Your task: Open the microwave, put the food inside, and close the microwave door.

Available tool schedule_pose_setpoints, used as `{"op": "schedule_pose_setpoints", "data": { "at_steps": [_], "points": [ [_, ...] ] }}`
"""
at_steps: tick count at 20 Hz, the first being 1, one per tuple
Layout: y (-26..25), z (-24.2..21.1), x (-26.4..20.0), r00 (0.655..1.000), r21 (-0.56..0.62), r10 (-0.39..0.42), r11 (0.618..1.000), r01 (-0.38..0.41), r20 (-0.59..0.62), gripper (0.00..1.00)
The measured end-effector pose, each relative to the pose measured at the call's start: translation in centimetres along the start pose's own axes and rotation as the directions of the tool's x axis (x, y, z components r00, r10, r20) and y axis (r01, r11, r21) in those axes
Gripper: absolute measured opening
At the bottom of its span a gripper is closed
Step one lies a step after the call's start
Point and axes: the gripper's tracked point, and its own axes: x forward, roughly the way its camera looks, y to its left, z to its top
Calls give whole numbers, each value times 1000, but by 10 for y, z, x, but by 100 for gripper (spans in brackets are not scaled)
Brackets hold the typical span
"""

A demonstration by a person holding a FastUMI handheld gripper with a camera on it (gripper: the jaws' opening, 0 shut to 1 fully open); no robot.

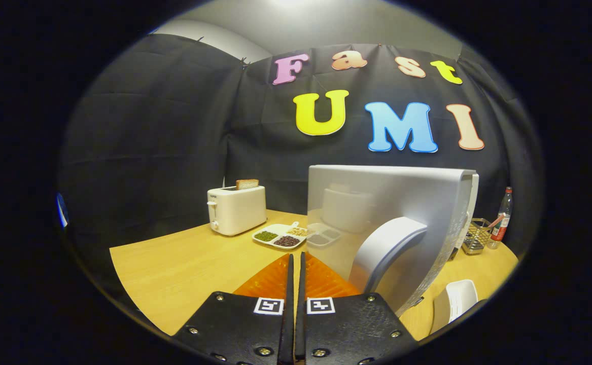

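A: What is sitting along the bench, starting from the left?

B: A white toaster (pixel 236 209) is standing near the bench's (pixel 174 274) back edge with a slice of bread (pixel 247 184) poking out of its slot. Just to its right a divided white dish (pixel 281 236) is holding green and dark beans. Then the microwave door (pixel 392 223) is standing swung wide open, its curved handle (pixel 384 248) facing us and hiding the oven behind it. Past it, near the back right corner, a wire basket (pixel 476 235) and a bottle (pixel 502 218) are standing.

A: And the tongs?

B: The gripper (pixel 296 263) is reaching forward with its fingers pressed together and nothing between them. Something orange (pixel 275 281) is lying on the bench under them; what it is I cannot tell.

A: Where is the food?

B: Likely the bean dish, sitting untouched just beyond the fingertips, to their left.

A: So which step is in hand?

B: Opening looks done. Next, I judge, the fingers are needing to part, take the dish by its rim and carry it level round the door.
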Motion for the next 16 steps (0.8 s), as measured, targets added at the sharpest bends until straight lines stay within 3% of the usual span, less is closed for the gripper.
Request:
{"op": "schedule_pose_setpoints", "data": {
  "at_steps": [8,16],
  "points": [
    [-91,10,27,987,21,-158,987,158,-20,3],
    [-137,27,68,968,6,-251,968,251,-27,3]
  ]
}}
